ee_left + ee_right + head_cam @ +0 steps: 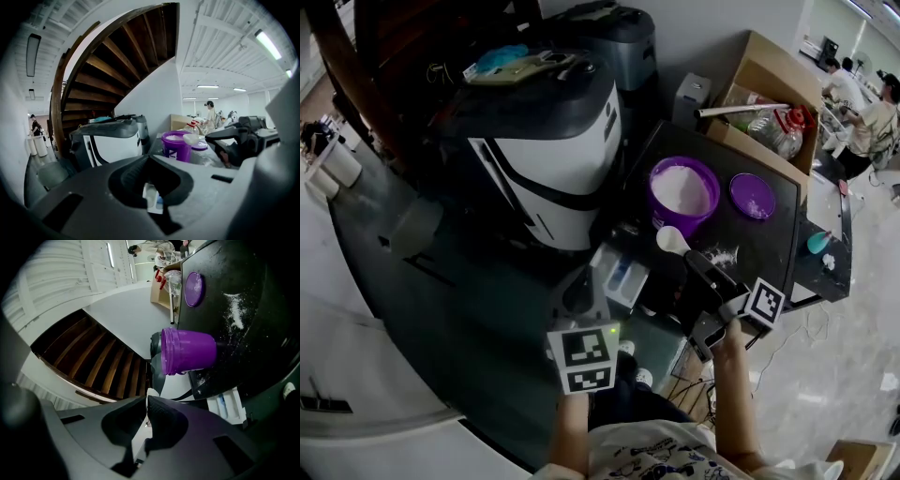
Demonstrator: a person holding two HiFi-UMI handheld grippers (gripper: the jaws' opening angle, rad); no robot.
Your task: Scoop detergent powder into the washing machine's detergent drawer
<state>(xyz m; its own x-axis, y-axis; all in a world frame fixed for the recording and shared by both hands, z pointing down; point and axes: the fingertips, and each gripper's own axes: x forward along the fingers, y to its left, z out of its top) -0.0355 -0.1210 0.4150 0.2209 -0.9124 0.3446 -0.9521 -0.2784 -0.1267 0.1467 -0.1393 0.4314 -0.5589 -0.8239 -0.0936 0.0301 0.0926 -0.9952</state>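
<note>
White plastic scoop (672, 240) was clamped by its handle in your right gripper (695, 259), bowl just ahead of the jaws. Round purple tub (675, 223) of white powder (682, 190) stood beyond. Your left gripper (148, 158) was closed on nothing, with the open white detergent drawer (623, 279) just ahead.

I count one purple plastic powder tub (679, 225), one round purple lid (753, 196), one white plastic scoop (672, 240) and one white detergent drawer (602, 267).
</note>
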